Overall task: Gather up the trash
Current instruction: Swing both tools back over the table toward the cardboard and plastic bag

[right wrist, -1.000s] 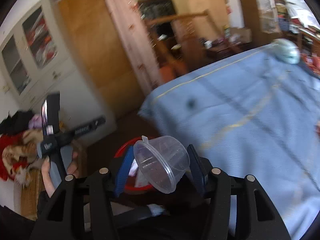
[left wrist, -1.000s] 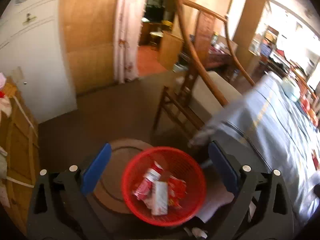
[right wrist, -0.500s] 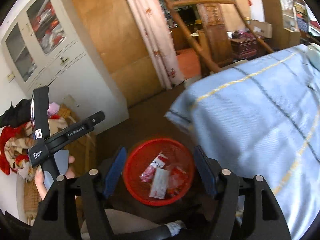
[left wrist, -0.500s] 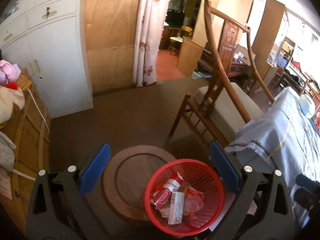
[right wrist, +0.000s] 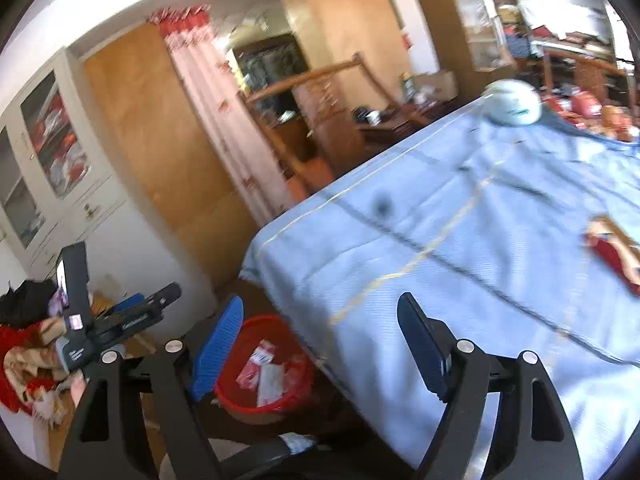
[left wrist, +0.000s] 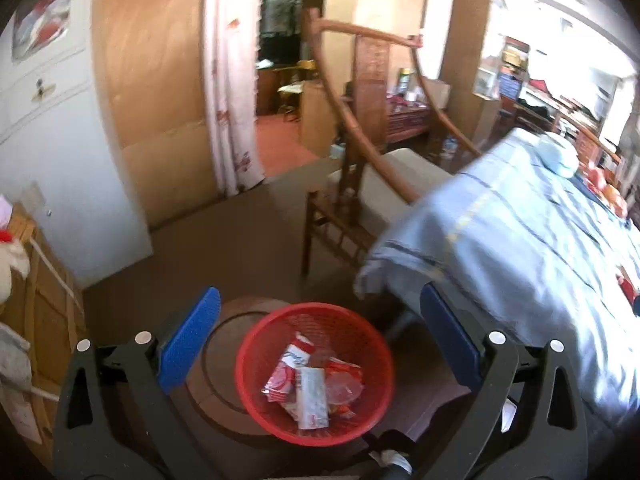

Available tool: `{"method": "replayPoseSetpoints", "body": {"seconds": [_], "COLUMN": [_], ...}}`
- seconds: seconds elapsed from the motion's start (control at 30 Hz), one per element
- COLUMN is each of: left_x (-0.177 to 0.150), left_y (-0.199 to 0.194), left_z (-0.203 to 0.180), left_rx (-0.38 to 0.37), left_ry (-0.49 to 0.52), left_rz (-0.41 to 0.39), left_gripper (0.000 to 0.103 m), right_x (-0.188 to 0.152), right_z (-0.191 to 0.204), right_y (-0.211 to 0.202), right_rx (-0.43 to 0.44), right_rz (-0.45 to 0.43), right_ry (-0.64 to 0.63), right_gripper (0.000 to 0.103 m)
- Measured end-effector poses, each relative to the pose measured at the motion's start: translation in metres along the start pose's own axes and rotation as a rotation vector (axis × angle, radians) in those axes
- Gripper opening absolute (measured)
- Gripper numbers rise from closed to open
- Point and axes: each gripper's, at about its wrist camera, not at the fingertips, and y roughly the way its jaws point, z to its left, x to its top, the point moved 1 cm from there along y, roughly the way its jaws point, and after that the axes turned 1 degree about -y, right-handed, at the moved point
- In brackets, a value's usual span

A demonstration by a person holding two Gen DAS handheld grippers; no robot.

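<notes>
With both sets of jaws spread wide and nothing between the blue pads, neither gripper carries anything at this moment: left gripper (left wrist: 318, 344) hangs over the red basket (left wrist: 256, 360), right gripper (right wrist: 320, 340) points across the corner of the blue-covered counter (right wrist: 460, 240), basket (right wrist: 236, 394) showing low and left of it on the floor. Left view looks almost straight down into the basket: red-and-white wrappers (left wrist: 290, 368), a pale flat packet (left wrist: 314, 396), and something clear and crumpled (left wrist: 344, 386) that I'd judge to be a plastic cup, though blur makes that uncertain. Basket sits on the floor touching or overlapping a round wooden disc (left wrist: 224, 320), just beside the hanging edge of the counter cloth, with a wooden chair (left wrist: 360, 184) further out. Progress read: several pieces are already binned, so the job is well underway but not closed out. Right view shows a red and tan item (right wrist: 616, 248) lying on the cloth near the right edge, well apart from the basket; motion blur, can't tell if it's a wrapper or something that belongs there. More red and orange things sit at the far end of the counter by a pale round object (right wrist: 514, 102); too small to classify. Likely next target is that red item, right gripper being the nearer one
</notes>
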Motion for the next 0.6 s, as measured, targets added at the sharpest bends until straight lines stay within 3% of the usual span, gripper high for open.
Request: {"method": "replayPoseSetpoints", "body": {"seconds": [0.2,0.6], "left_x": [-0.009,-0.032], "left_y": [-0.026,-0.040], "left_z": [-0.047,-0.178], "left_rx": [-0.075,-0.343], "left_ry": [0.110,0.382], "left_rz": [-0.030,0.036], "left_gripper": [0.096,0.096], "right_x": [-0.012,-0.051], "right_z": [-0.033,-0.138], "right_y": [-0.056,-0.171], "right_rx": [-0.070,-0.363], "right_rz": [-0.101,-0.300], "right_ry": [0.059,0.265], "right_gripper": [0.082,0.088]}}
